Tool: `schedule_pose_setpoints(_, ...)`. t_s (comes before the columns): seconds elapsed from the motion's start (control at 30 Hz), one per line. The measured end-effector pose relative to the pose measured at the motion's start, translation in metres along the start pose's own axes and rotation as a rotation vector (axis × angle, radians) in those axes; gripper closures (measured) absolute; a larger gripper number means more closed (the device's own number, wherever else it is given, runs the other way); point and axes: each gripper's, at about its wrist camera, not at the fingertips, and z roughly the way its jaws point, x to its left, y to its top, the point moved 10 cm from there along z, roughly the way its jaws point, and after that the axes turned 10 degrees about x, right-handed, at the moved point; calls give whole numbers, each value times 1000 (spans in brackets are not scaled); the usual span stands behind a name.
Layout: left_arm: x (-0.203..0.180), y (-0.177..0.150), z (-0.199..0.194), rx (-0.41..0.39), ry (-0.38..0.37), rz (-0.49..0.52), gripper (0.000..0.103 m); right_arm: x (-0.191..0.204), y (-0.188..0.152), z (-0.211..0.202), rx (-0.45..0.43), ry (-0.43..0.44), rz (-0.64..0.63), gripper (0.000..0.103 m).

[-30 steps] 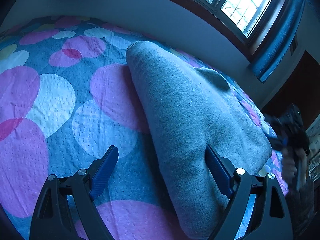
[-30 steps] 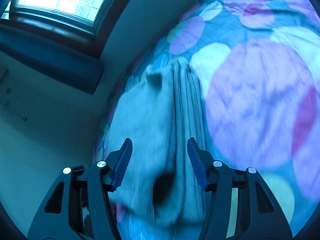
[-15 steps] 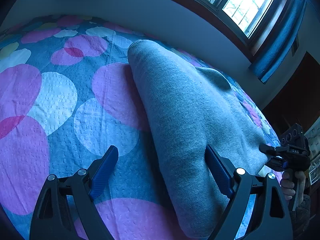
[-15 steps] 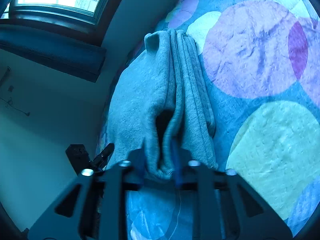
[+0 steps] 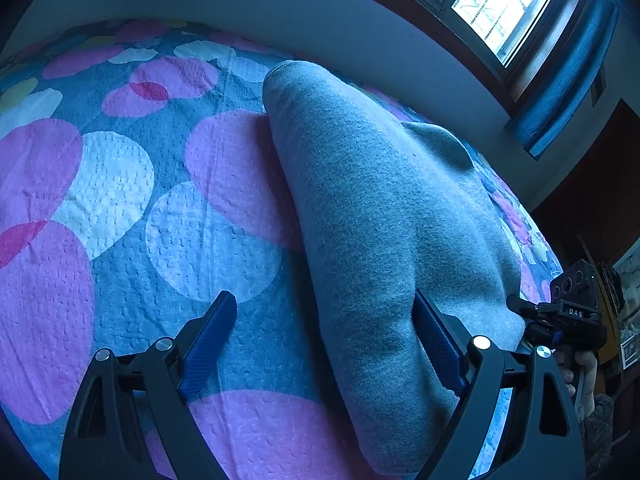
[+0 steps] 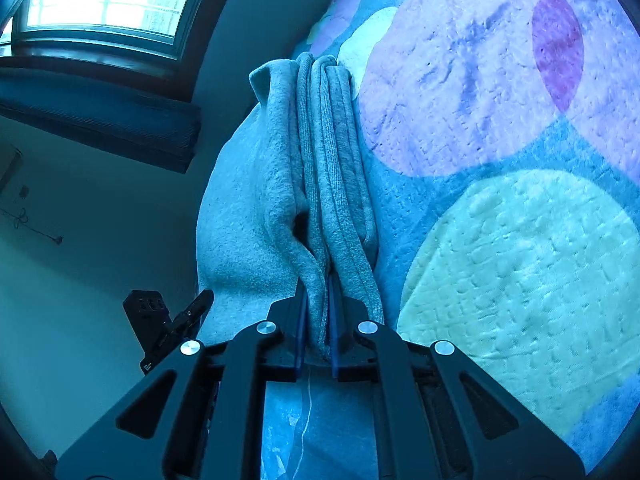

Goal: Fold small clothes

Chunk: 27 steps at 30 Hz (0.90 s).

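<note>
The grey garment (image 5: 384, 216) lies already doubled into a long band on the bed (image 5: 120, 184), over the quilt of pink, white and blue circles, running in the left wrist view from about 11 o'clock near the wall down to 5 o'clock at the near edge. The left gripper (image 5: 324, 344) hangs above its near end with its fingers (image 5: 208, 336) spread wide and released: the one at 7 o'clock is over bare quilt, the one at 5 o'clock lies against or just above the cloth, and nothing is pinched between them. The right gripper (image 6: 318, 320) is clenched on an end of the same garment, its fingers grasping a bunch of the stacked layers. Judged from this, the step in hand is taking hold of one end for another fold; the next move seems to call for the left fingers to close on the other corner of that end, so that both hands can carry it level across the band without the layers sliding apart. The left wrist view shows the garment's smooth upper face, the hand (image 5: 580, 372) on the right gripper's handle at 4 o'clock, and the window (image 5: 500, 4) at 1 o'clock. The right wrist view alone shows the ribbed layer edges stacked side by side and the pinch itself, with the left gripper's finger only a dark shape at 8 o'clock.
</note>
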Motion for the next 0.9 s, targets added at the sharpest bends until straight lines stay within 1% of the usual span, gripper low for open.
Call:
schedule_pose_setpoints(0.27, 0, 0, 0, -6, 10, 5, 16, -2, 0, -3, -5, 15, -6, 96)
schedule_pose_setpoints(0.53, 1, 0, 2, -4, 39, -6, 15, 2, -4, -5, -20, 17, -21, 94)
schedule_pose_setpoints(0.63, 3, -1, 3, 0, 27, -28, 15, 4, -5, -6, -24, 27, -21, 91)
schedule_pose_setpoints(0.7, 4, -1, 3, 1, 18, -45, 15, 6, -6, -9, -31, 44, -22, 86)
schedule_pose_setpoints(0.8, 3, -1, 0, -2, 18, -58, 15, 12, -9, -18, -54, 69, -25, 70)
schedule_pose_setpoints(0.87, 2, -2, -8, -9, 8, -70, 15, 17, -10, -26, -74, 81, -35, 50)
schedule_pose_setpoints(0.9, 1, -2, -14, -18, 0, -72, 16, 19, -11, -31, -84, 80, -40, 46)
